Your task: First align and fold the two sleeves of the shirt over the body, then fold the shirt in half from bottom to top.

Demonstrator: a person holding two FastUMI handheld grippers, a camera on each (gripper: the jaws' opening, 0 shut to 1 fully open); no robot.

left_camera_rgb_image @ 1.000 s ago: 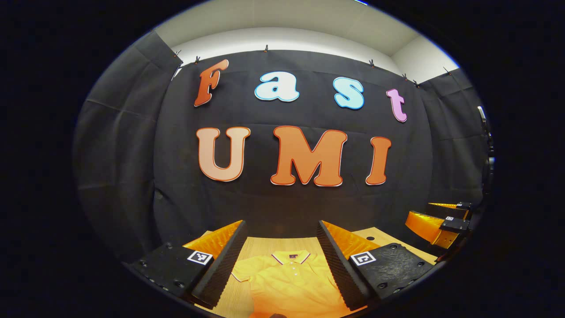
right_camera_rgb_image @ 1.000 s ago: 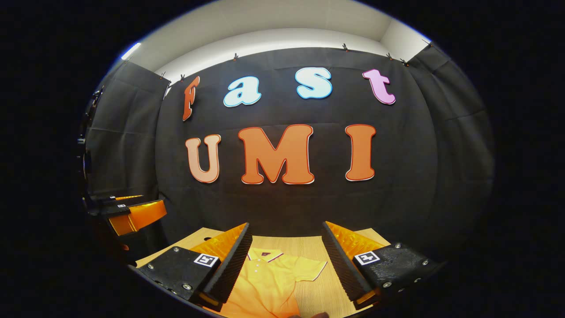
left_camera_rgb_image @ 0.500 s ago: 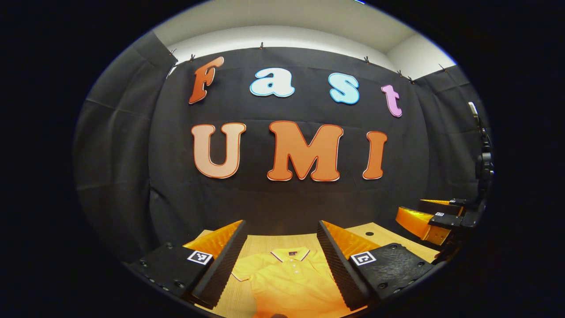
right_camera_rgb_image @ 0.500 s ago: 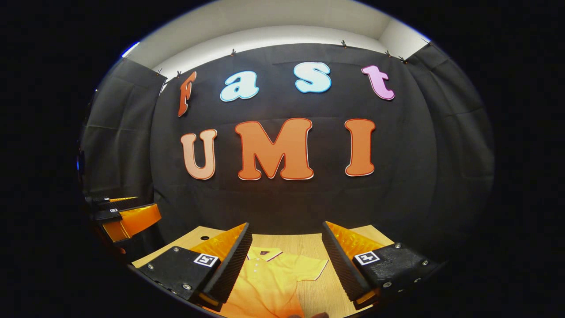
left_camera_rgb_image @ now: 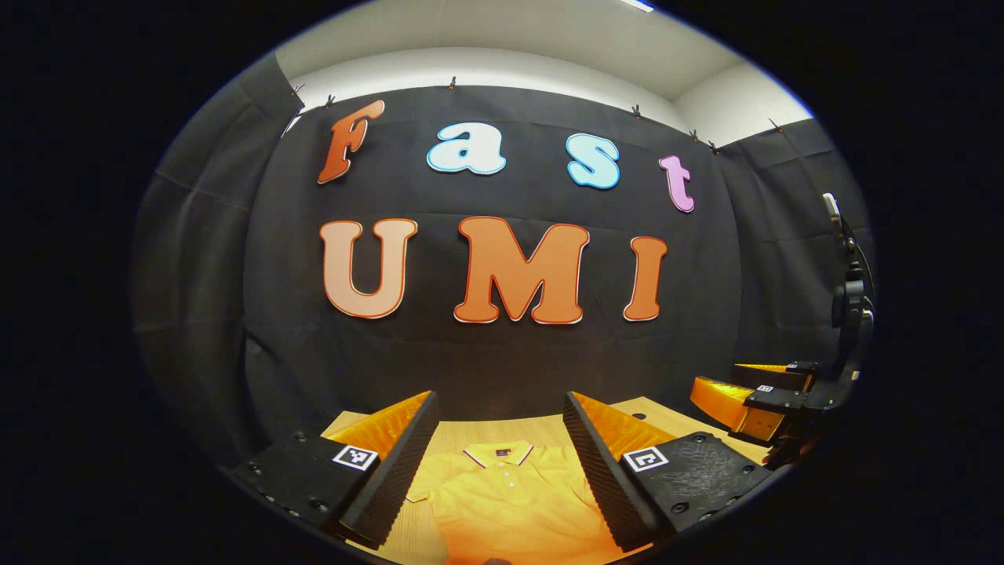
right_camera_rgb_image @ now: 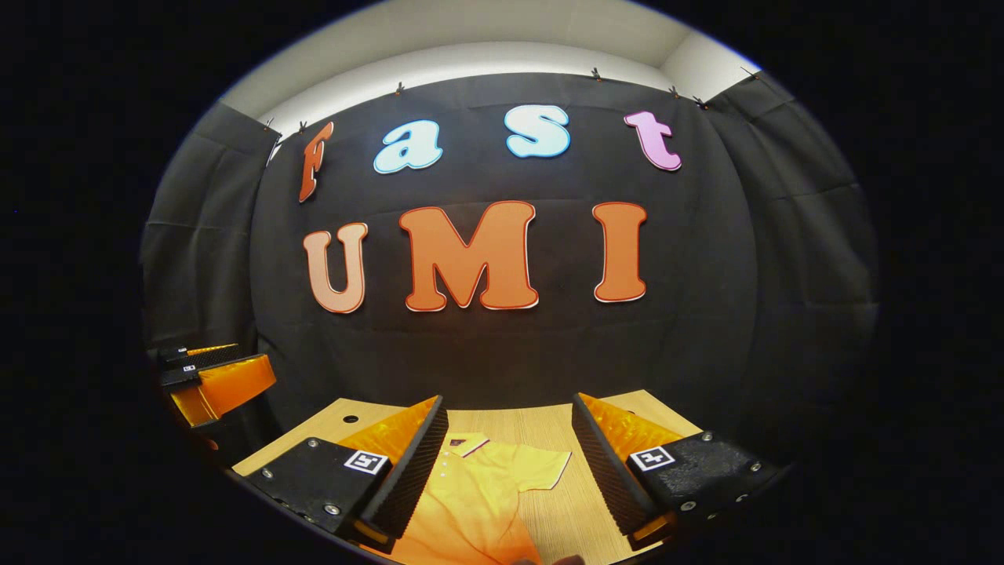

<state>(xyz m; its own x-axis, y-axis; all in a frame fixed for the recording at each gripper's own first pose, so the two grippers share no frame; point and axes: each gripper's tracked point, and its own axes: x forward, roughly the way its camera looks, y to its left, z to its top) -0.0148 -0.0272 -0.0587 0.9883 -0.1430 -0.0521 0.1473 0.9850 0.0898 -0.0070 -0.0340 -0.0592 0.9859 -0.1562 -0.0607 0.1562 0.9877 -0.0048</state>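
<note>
left tongs [left_camera_rgb_image: 498, 428], black screwed plates, square coded tags, ribbed inner faces, right tongs [right_camera_rgb_image: 508, 430] alike

Both views are dimly lit from above; a bright band is seen along the ceiling [left_camera_rgb_image: 502, 67], and a light strip glints at the top edge in the left gripper view; the cloth wall [right_camera_rgb_image: 706, 329] is left dark; straight lines are bowed by fisheye distortion; the shirt [left_camera_rgb_image: 510, 510] glows warmly; focus is sharp centrally, softened at the rims.
</note>
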